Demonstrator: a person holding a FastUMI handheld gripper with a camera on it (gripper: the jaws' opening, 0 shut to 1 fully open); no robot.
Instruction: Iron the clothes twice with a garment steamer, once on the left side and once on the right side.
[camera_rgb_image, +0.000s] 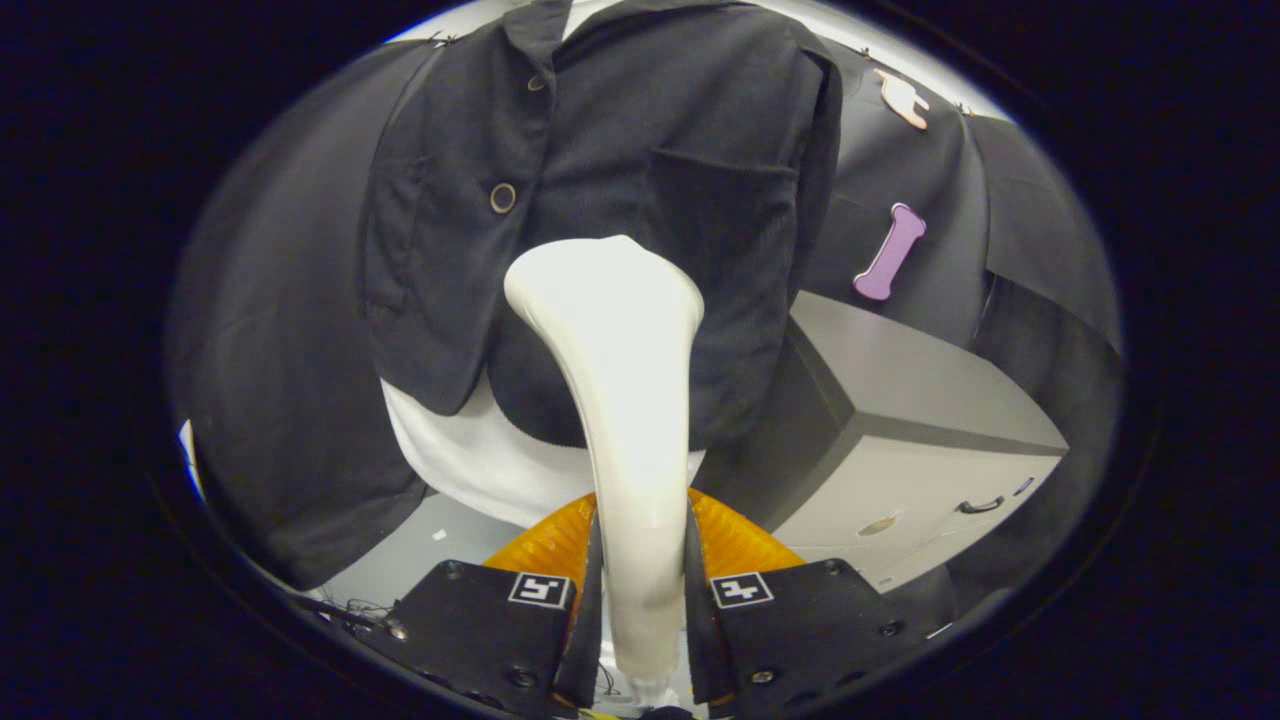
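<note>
Before the dark jacket (640, 150), the tongs (640, 580) clamp the steamer (625, 400).

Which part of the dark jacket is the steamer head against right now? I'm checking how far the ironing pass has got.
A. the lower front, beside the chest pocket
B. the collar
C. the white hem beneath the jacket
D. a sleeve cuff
A: held in the gripper, the steamer has its head over the jacket front, just below the pocket.
</note>
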